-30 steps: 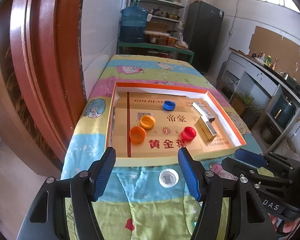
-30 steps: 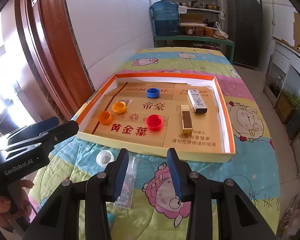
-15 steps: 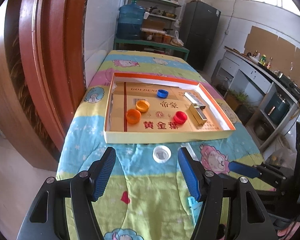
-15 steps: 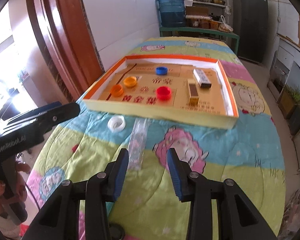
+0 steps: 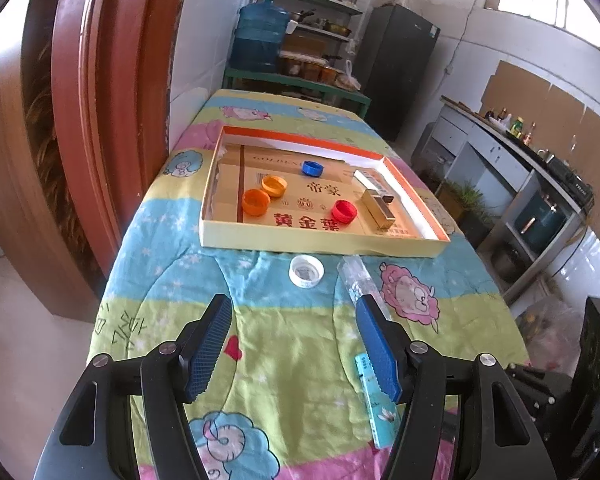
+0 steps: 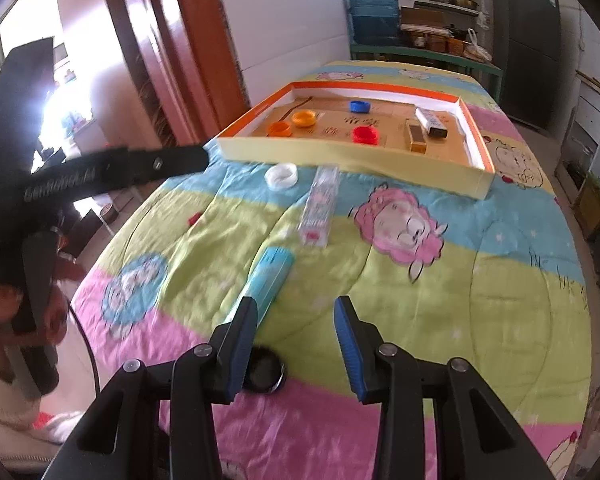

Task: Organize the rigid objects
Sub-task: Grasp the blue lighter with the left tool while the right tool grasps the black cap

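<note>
Your left gripper (image 5: pixel 294 342) is spread wide, nothing between its blue pads, hovering over the cartoon-print blanket (image 5: pixel 300 360) near the table's front edge. Your right gripper (image 6: pixel 296 336) stands partly spread, jaws narrower than the left's, also empty, over the green and pink bands of the blanket.

Just ahead of your left gripper: a white cap (image 5: pixel 306 271) lies open side up on the blanket, just short of the tray wall. Beside it to the right, a clear plastic tube (image 5: pixel 354 276) lies lengthwise, its near end running behind your left gripper's right finger. Nearer you, a light blue flat box (image 5: pixel 374 400) lies partly hidden by that same finger. In the right wrist view the same box (image 6: pixel 270 276) lies just ahead of the right gripper's left finger, and a dark round lid (image 6: pixel 264 372) lies on the pink band right beside that finger's base.

Further out, the shallow cardboard tray (image 5: pixel 320 242) with orange rim sits on the blanket. Inside: two orange caps (image 5: pixel 256 202) touching or nearly so at the left, a blue cap (image 5: pixel 313 168) toward the back, a red cap (image 5: pixel 344 211) near the front, a gold box (image 5: pixel 378 210) and a white-and-black box (image 5: pixel 374 182) at the right, close together.

Your left gripper's arm crosses the left of the right wrist view, blurred.
</note>
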